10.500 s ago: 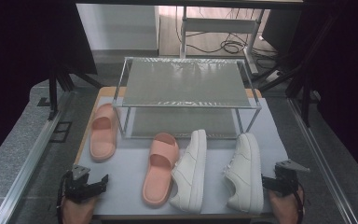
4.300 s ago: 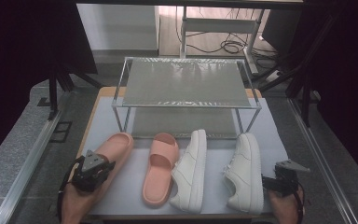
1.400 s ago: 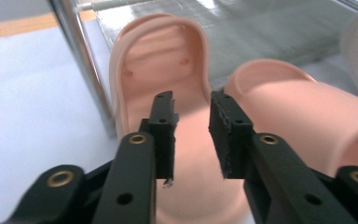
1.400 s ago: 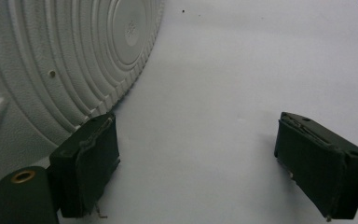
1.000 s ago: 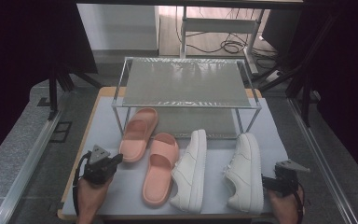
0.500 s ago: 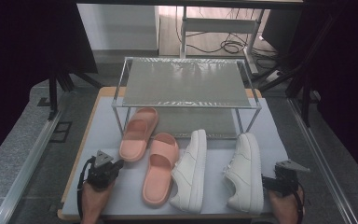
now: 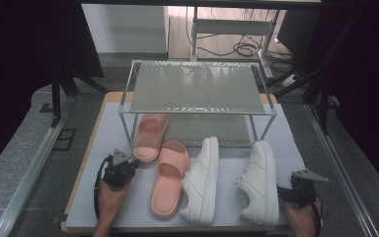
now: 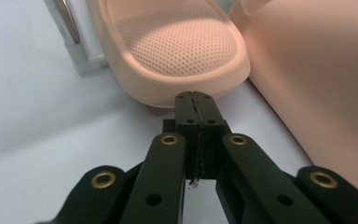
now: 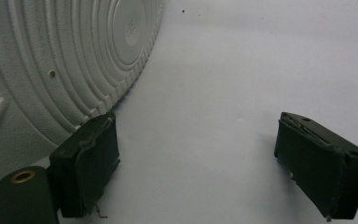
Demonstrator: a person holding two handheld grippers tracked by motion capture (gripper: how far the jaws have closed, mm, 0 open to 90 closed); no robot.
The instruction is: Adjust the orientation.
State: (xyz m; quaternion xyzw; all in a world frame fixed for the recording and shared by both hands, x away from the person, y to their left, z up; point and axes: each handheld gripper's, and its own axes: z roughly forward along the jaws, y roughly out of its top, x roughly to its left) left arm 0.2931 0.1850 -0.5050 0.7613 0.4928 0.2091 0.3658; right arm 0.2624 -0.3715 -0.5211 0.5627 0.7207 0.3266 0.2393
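Observation:
Two pink slides lie on the white mat. The left slide has its toe under the wire rack; the right slide lies beside it. My left gripper is shut with nothing in it. In the left gripper view its tips sit at the left slide's heel rim, touching or nearly so. Two white sneakers lie right of the slides. My right gripper stands open on the mat, next to a sneaker's ribbed sole.
The rack's front left leg stands just left of the left slide's heel. The second slide's side is close on the right of my left jaws. The mat lies on a wooden board, with metal rails along both sides.
The left slide went from the mat's far left to beside the other slide, toe under the rack. In the last half second my shut left gripper moved forward to its heel. The right gripper stayed still.

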